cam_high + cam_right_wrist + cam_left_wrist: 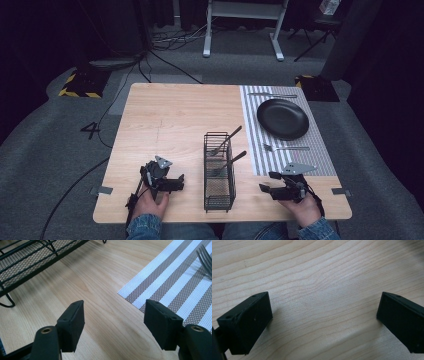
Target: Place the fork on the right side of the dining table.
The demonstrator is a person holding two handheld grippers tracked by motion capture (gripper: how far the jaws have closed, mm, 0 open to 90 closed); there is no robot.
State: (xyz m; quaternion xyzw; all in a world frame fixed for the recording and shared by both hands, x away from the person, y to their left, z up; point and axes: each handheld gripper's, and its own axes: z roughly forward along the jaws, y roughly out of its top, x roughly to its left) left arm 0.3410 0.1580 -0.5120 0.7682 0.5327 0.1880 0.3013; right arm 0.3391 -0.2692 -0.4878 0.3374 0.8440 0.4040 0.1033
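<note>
High view has two utensils [226,150] left in the caddy [219,199], fork [286,148] and knife [272,95] laid by the plate [282,118], both grippers [266,189] spread, empty

The wire basket [220,172] stands mid-table [170,120] with two utensils [226,150] inside; at its two o'clock a plate [282,118] lies on the placemat [320,160], a fork [286,148] at the plate's six.

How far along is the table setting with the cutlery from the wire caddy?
A fork lies on the striped placemat beside the black plate, and another utensil lies beyond it. Nothing is in hand: the left gripper and right gripper are open on the table. Two utensils stand in the wire caddy.
</note>
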